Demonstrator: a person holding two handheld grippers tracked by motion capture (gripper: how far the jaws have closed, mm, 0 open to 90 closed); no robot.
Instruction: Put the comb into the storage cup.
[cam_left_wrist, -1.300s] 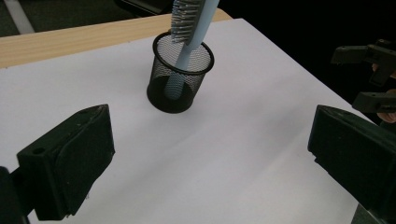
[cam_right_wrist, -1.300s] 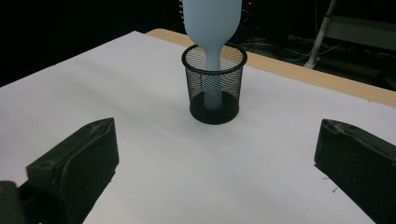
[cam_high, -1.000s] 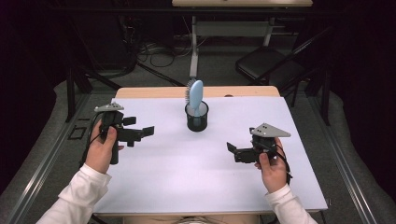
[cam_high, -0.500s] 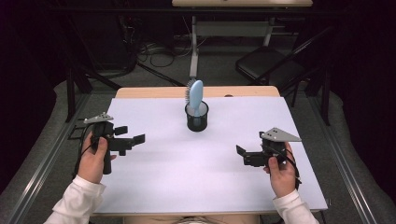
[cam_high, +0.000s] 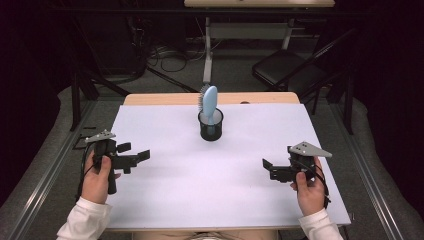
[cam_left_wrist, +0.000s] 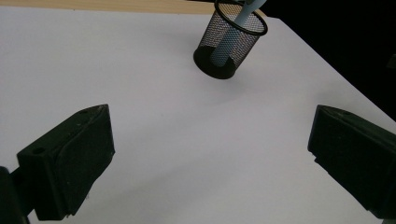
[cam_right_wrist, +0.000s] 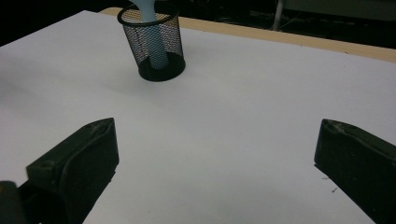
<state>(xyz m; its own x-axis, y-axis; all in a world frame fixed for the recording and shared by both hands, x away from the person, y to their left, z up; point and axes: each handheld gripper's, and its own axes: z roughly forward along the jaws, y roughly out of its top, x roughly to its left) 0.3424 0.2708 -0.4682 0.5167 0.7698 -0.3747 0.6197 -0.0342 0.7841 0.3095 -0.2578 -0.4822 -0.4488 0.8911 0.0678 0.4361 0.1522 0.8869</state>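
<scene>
On the white table cover (cam_high: 210, 180) stands one black mesh cup (cam_high: 210, 126), near the far middle of the table. A light blue hairbrush (cam_high: 209, 104) is inside it, the handle down in the cup and the head with bristles rising above the rim, leaning a little. From the left gripper view the handle is visible through the mesh, reaching to the bottom of the cup.

The person holds the left gripper (cam_high: 136, 158) low at the left side of the table and the right gripper (cam_high: 268, 168) low at the right side. Both are well apart from the cup, and both point inward, toward the middle. Each one has its jaws spread wide, and nothing is between them; in the two gripper views I see only bare white cover between the black jaws.

My judgement is that the work of putting the brush in the cup is done, because the brush stands there by itself and no claw touches it. I see nothing more on the table that waits to be handled.
</scene>
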